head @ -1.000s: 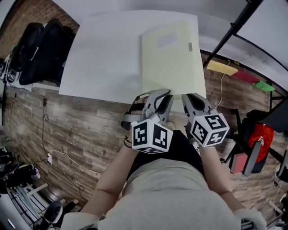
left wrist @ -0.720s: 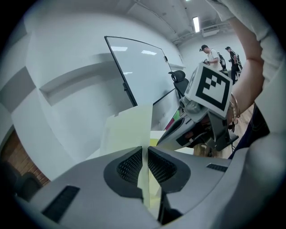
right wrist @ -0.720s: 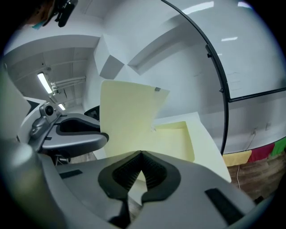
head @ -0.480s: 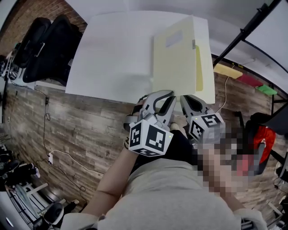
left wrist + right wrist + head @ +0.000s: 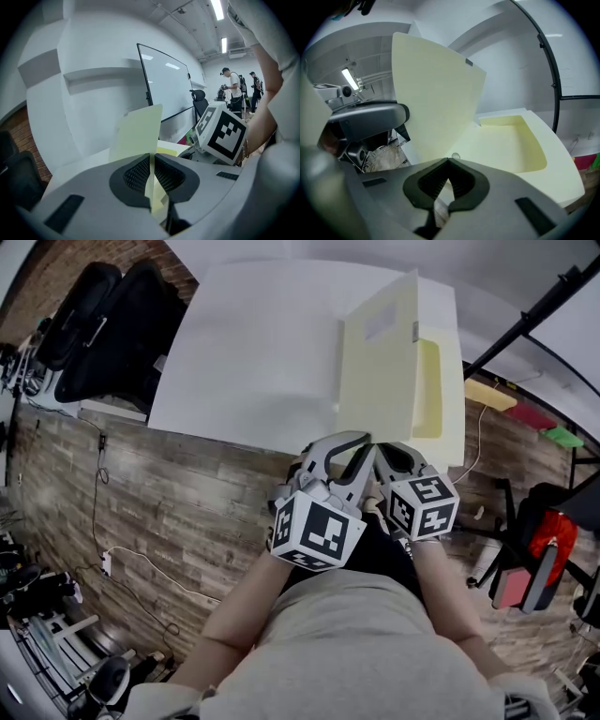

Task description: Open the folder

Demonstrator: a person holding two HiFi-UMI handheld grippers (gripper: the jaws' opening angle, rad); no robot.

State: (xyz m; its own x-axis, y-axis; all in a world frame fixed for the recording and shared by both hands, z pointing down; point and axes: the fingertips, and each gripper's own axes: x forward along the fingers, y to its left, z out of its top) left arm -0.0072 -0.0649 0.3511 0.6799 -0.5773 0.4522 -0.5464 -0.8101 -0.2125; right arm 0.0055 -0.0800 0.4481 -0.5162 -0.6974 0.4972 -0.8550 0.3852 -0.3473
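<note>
A pale yellow folder lies on the white table [image 5: 244, 343] at its right side. Its front cover [image 5: 375, 362] stands lifted off the lower sheet, and the darker yellow inner pocket [image 5: 427, 390] shows to its right. My left gripper [image 5: 364, 442] is shut on the cover's near edge; in the left gripper view the cover [image 5: 138, 133] rises straight out of the closed left gripper [image 5: 151, 157]. My right gripper [image 5: 381, 448] sits beside it at the folder's near edge. Its jaws [image 5: 449, 160] meet at the tips with nothing seen between them, facing the lower sheet [image 5: 511, 140] and raised cover [image 5: 431, 93].
Black chairs [image 5: 94, 324] stand left of the table. A black stand pole [image 5: 525, 320] slants past the table's right edge, with coloured items [image 5: 487, 395] and a red and black object [image 5: 539, 549] on the wooden floor. A whiteboard [image 5: 168, 89] and people [image 5: 232, 86] are far off.
The folder's cover has risen from flat to standing, swinging leftward and baring the inner pocket. Both grippers have stayed at the near edge, close together.
</note>
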